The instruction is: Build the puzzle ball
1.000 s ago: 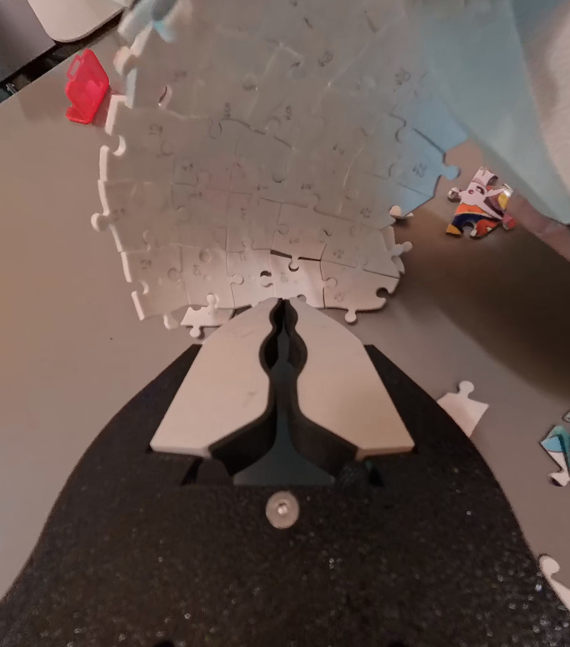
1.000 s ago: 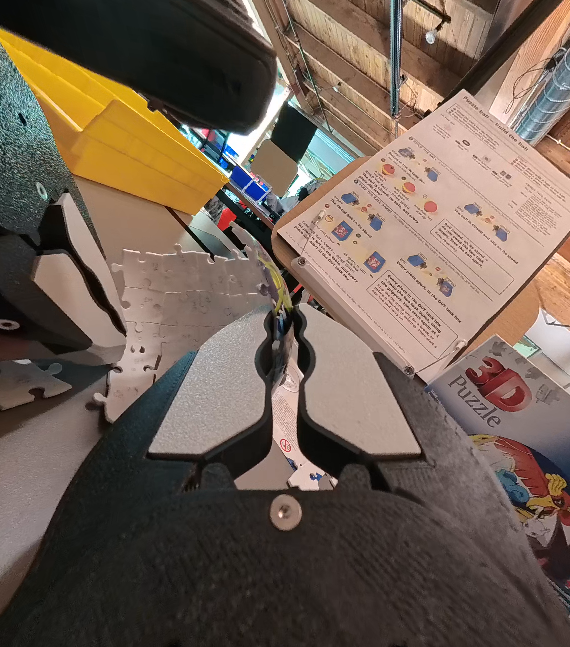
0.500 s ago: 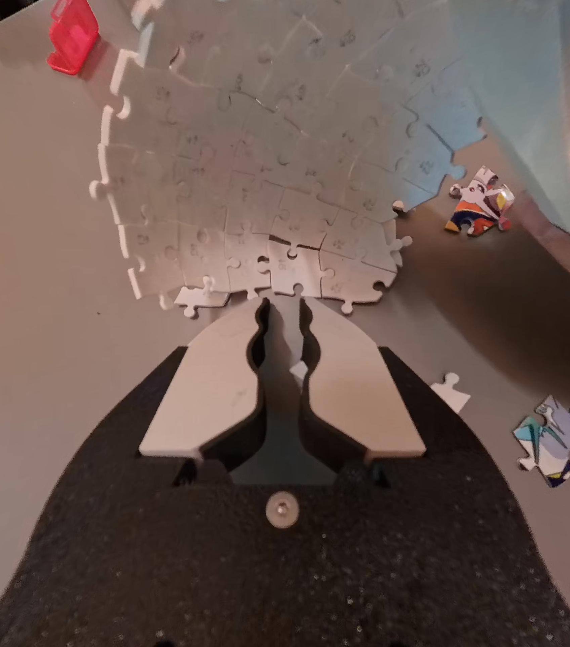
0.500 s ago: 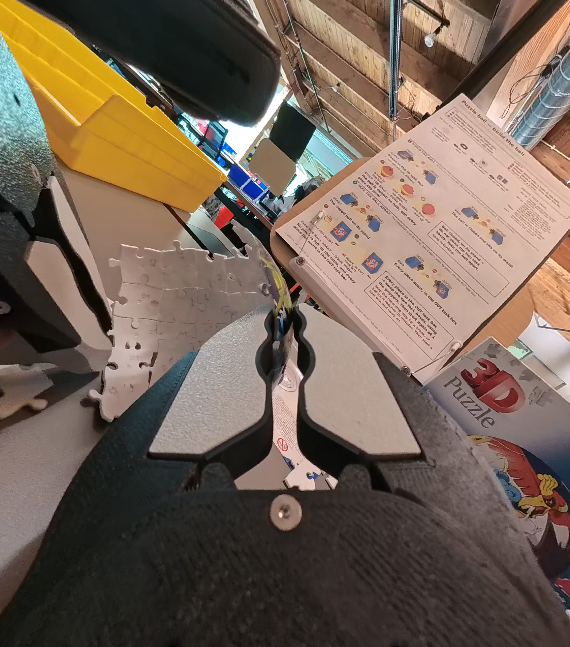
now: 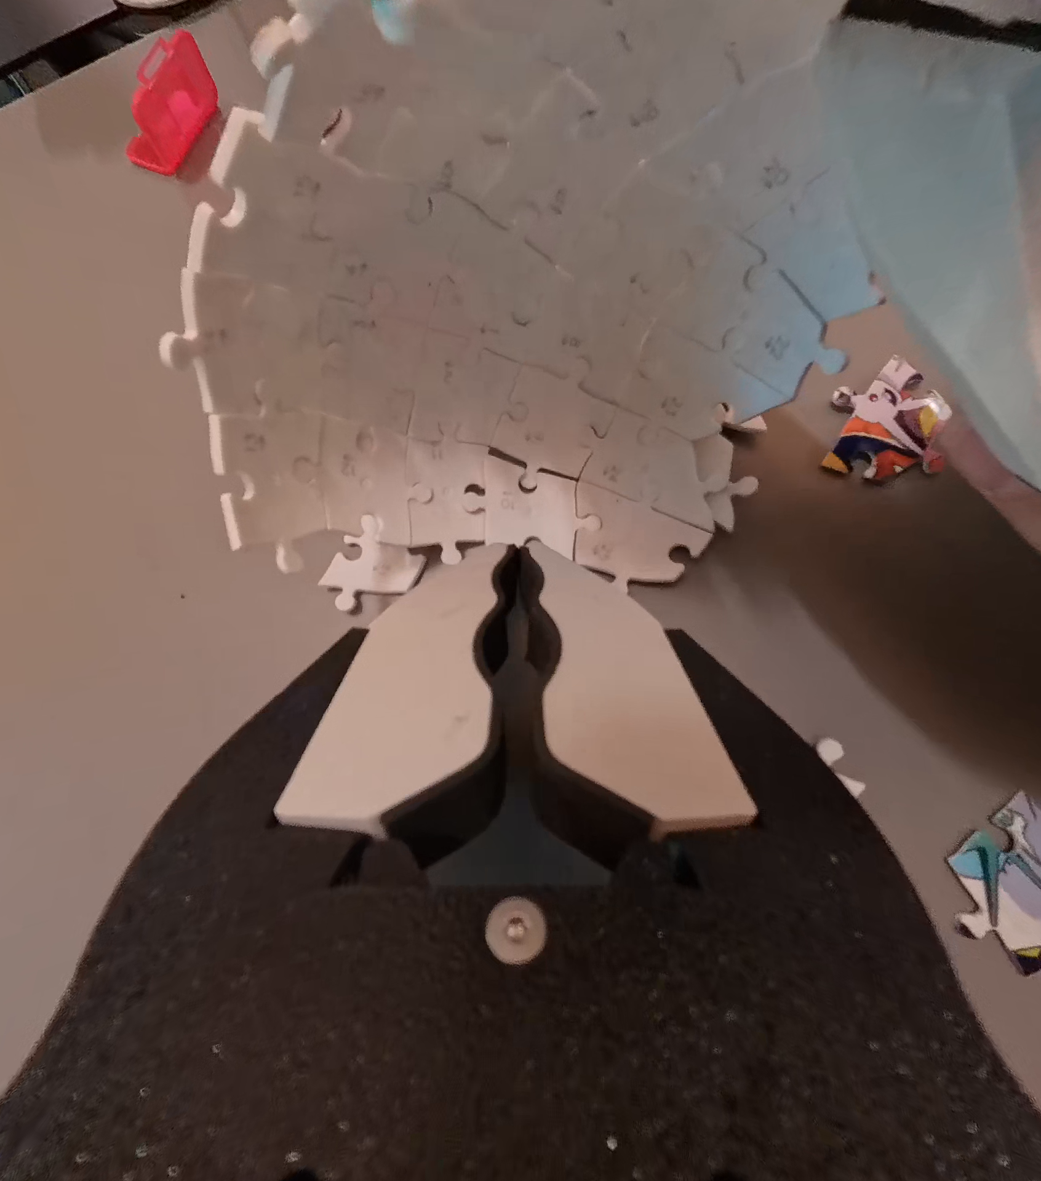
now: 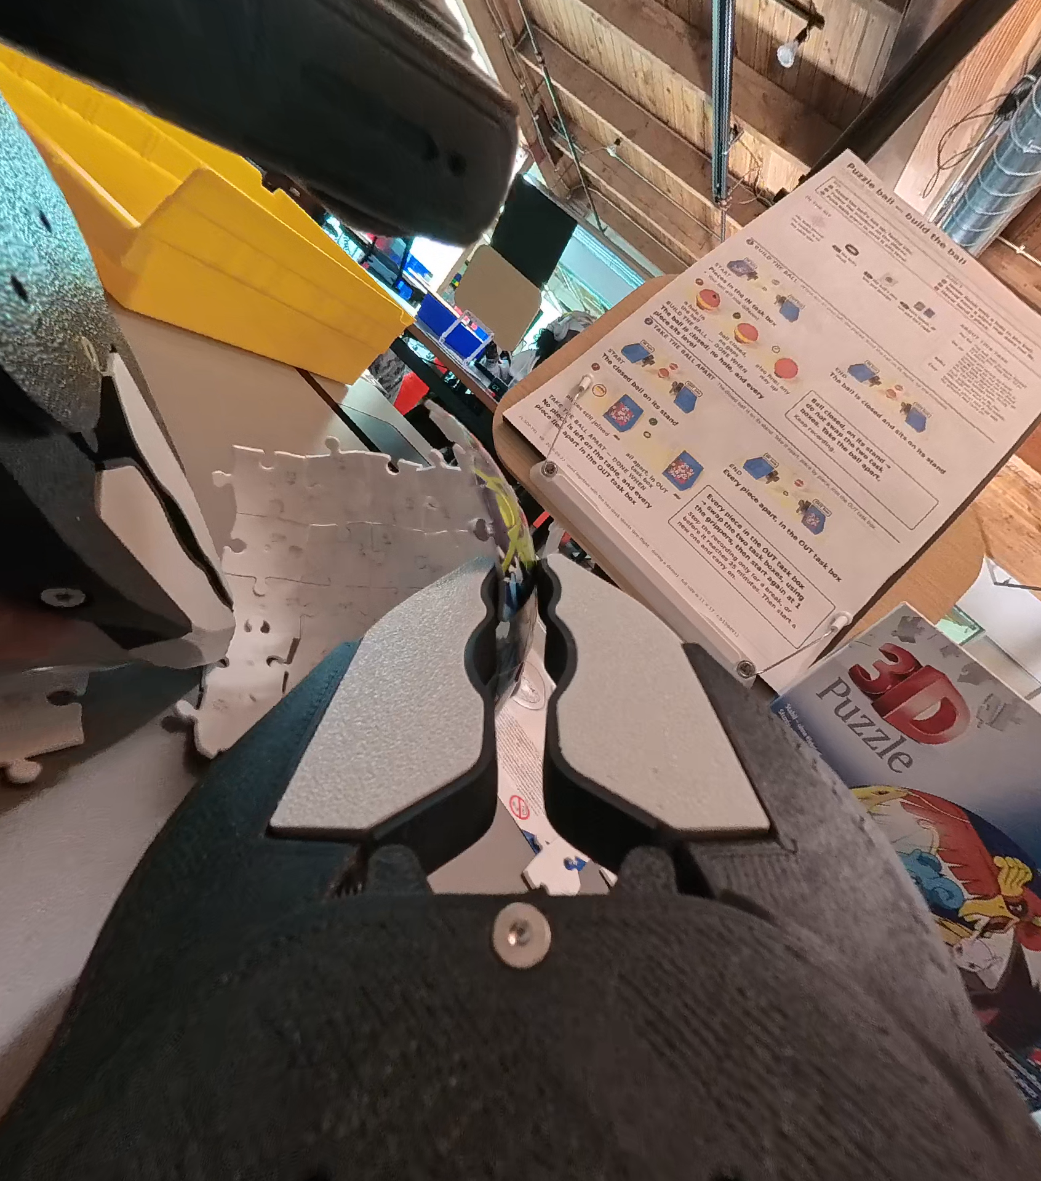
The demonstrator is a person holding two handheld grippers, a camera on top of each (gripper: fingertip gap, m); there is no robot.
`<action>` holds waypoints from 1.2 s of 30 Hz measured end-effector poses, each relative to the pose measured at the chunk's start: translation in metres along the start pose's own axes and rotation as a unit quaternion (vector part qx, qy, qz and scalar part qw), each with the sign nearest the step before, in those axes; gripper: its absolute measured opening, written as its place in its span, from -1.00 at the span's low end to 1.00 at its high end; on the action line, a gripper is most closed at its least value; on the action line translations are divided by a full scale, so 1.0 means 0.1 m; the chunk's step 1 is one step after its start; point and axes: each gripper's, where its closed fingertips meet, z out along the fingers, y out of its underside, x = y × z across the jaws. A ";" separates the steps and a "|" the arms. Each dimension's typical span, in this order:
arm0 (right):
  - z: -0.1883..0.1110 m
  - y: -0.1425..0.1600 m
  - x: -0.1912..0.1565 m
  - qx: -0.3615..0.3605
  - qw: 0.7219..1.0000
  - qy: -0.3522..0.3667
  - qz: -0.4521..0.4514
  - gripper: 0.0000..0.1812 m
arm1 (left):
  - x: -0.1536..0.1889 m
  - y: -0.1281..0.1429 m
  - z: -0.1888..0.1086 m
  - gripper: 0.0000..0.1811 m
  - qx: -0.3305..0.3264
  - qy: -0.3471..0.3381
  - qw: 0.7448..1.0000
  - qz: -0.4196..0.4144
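While the half-built puzzle shell [image 5: 473,332] stands on edge on the table [image 5: 58,447] | left gripper [image 5: 519,557] pinches its bottom edge, right gripper [image 6: 521,575] clamps its rim | advice — press seams gently, avoid buckling.

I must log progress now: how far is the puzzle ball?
Done: a curved shell of many joined pieces. In hand: the right tool is shut on the shell's edge; the left tool is closed at its lower rim. Left: loose pieces on the table; the ball is not closed.
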 end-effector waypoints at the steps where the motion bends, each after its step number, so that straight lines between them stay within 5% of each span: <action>1: 0.00 0.01 0.00 -0.002 1.000 0.001 -0.001 -0.89 | 0.00 0.00 0.00 -1.00 0.000 -0.001 1.000 0.003; 36: 0.02 0.05 0.00 -0.013 1.000 0.003 0.002 -0.88 | -0.02 -0.16 0.14 -1.00 -0.020 0.016 0.983 0.180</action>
